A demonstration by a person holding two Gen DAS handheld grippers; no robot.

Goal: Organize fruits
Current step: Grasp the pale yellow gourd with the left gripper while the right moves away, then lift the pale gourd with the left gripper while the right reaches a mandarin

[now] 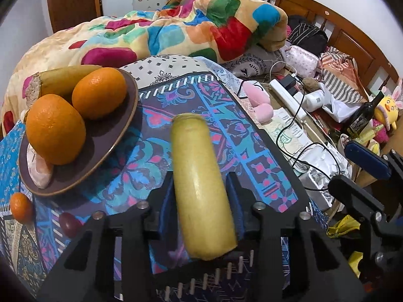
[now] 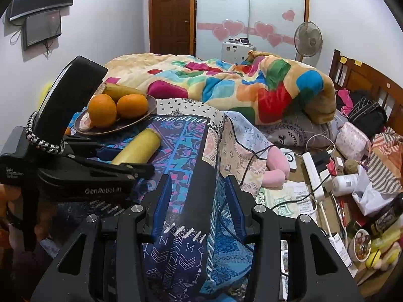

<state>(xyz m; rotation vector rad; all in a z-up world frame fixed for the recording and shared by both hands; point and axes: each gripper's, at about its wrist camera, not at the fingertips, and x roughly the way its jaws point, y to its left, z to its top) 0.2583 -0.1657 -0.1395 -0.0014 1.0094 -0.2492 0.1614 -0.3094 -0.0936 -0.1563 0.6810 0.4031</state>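
Observation:
My left gripper (image 1: pixel 201 188) is shut on a pale yellow banana piece (image 1: pixel 199 176) and holds it above the patterned cloth (image 1: pixel 176 105), to the right of the brown plate (image 1: pixel 121 136). The plate holds two oranges (image 1: pixel 55 130) (image 1: pixel 99 91), another banana piece (image 1: pixel 63 79) and a pinkish fruit (image 1: pixel 40 168). A small orange (image 1: pixel 21 206) and a dark red fruit (image 1: pixel 67 224) lie on the cloth in front of the plate. My right gripper (image 2: pixel 199 191) is open and empty over the cloth's right edge. The right wrist view shows the left gripper (image 2: pixel 141 170) holding the banana piece (image 2: pixel 137 148) beside the plate (image 2: pixel 141 120).
A colourful blanket (image 1: pixel 189 25) is heaped behind the cloth. To the right lie a power strip (image 1: pixel 289 95), cables, a pink plush (image 1: pixel 259 100), a dark bottle (image 1: pixel 362 115), bags and a wooden headboard (image 1: pixel 352 35).

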